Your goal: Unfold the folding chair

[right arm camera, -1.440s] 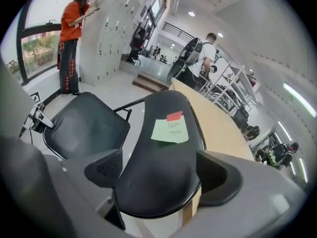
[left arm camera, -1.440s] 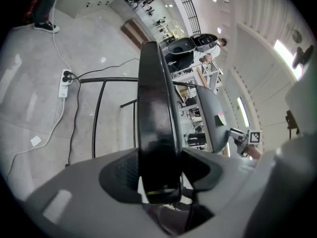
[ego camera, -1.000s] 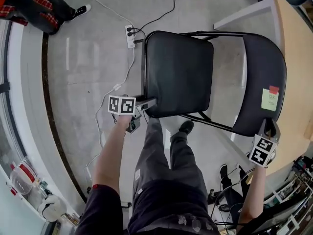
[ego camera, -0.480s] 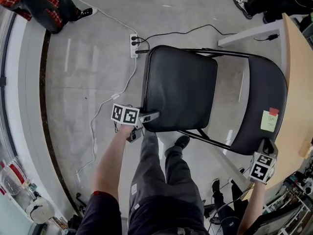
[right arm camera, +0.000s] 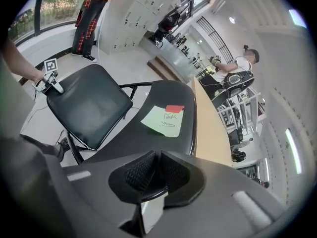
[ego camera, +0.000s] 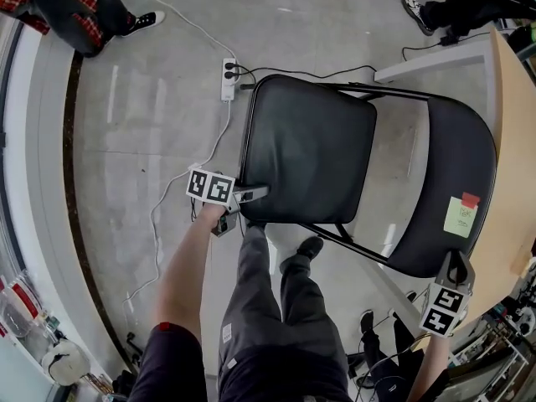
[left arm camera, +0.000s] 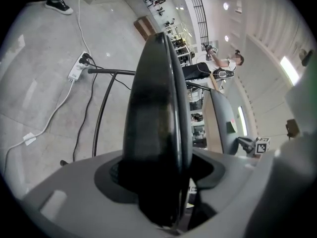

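Chair (ego camera: 419,241) is on the floor (ego camera: 142,107) right in front of the person, backrest (ego camera: 461,141) just beside the table (ego camera: 511,132). The seat (ego camera: 306,145) looks swung well out from the backrest, so I'd guess it's most of the way open.

The left gripper (ego camera: 254,194) has its fingers clamped across the front edge of the seat. They've just eased a touch wider, but the padded edge fills the gap. The right gripper (ego camera: 456,268) sits at the top rim of the backrest. Its fingers just squeezed in further and are nearly together, pinching that thin rim.

How I'd expect it to handle: the tube frame (ego camera: 368,245) looks like metal and the panels look like padded vinyl, so it's stiff and probably has some weight. One pinch won't carry it.

- **Seat edge:** thick and a bit squashy, so it should give a decent bite and a good place to push down.
- **Backrest rim:** thin, hard and smooth, so I reckon it could twist or slip out. It's better for steadying than for hauling.
- **Hinges:** on these they tend to stick and then give suddenly, so I'd stay clear of where the tubes cross.
- **Sticky note (ego camera: 461,216):** flimsy, so don't grab there.
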Motion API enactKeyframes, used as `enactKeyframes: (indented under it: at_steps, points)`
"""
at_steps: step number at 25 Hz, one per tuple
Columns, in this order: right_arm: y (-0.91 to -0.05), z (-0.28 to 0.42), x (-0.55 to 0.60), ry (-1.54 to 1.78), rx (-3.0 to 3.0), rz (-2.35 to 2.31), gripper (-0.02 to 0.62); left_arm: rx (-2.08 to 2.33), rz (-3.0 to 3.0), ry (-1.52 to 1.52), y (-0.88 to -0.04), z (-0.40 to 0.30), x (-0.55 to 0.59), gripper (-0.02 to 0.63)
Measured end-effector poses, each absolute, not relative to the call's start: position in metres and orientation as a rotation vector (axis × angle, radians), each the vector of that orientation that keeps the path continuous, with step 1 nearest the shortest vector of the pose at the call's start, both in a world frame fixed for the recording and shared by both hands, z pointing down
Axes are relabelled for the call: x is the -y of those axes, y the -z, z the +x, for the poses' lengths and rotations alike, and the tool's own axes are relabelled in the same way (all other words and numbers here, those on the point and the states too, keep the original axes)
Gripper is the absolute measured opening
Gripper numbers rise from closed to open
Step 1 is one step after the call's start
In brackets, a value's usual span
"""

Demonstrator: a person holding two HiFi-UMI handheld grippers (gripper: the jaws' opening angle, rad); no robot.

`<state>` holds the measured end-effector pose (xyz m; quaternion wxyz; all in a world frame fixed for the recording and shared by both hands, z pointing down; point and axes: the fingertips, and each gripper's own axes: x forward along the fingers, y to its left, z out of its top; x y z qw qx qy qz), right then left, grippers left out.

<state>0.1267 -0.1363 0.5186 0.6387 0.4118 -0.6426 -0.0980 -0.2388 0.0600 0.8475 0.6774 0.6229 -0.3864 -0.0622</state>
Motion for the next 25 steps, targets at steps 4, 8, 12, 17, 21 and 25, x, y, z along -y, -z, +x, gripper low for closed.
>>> enactKeyframes:
  at_steps: [4,8,12,17,21,25]
  points:
    - [-0.512,0.116,0.131,0.212,1.502,0.938,0.027,0.8,1.408,0.175,-0.857,-0.239,-0.061,0.284]
    - [-0.503,0.101,0.13,0.204,1.566,0.929,0.002,0.761,1.39,0.206,-0.863,-0.24,-0.064,0.291]
    - [-0.498,0.096,0.127,0.197,1.571,0.927,0.002,0.748,1.391,0.221,-0.867,-0.236,-0.062,0.298]
    - [-0.501,0.076,0.122,0.167,1.631,0.88,0.002,0.792,1.373,0.207,-0.876,-0.247,-0.066,0.309]
    - [-0.496,0.075,0.121,0.179,1.608,0.895,0.002,0.779,1.379,0.211,-0.881,-0.241,-0.065,0.321]
    - [-0.499,0.076,0.12,0.151,1.574,0.905,0.002,0.788,1.38,0.188,-0.882,-0.246,-0.066,0.323]
